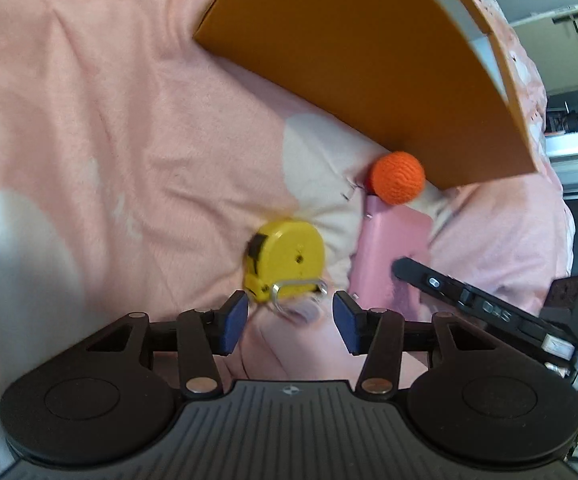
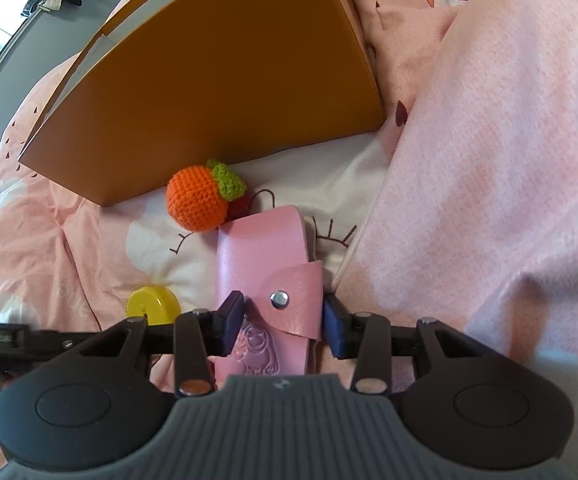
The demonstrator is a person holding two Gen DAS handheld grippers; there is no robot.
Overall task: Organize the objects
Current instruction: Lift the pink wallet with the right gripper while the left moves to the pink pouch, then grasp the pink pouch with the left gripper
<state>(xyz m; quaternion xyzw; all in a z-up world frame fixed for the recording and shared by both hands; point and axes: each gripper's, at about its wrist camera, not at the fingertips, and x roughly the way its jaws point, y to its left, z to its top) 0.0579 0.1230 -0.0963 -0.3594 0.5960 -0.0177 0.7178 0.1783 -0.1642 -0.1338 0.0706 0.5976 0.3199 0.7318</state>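
A yellow tape measure [image 1: 285, 258] lies on the pink bedding just ahead of my left gripper [image 1: 291, 312], which is open with the tape's metal clip between the fingertips. It also shows in the right wrist view [image 2: 153, 305]. My right gripper [image 2: 283, 320] is open, its pads on either side of a pink leather key pouch [image 2: 265, 264] without squeezing it. The pouch also shows in the left wrist view [image 1: 393, 256]. An orange crocheted ball [image 2: 199, 198] with a green top lies against an orange box [image 2: 217, 80].
The orange box [image 1: 353, 52] stands tilted on the bed behind the objects. The pink bedding [image 1: 89, 120] is rumpled, with a thick blanket fold [image 2: 489, 160] to the right. The right gripper's body [image 1: 489, 304] reaches in at the left view's lower right.
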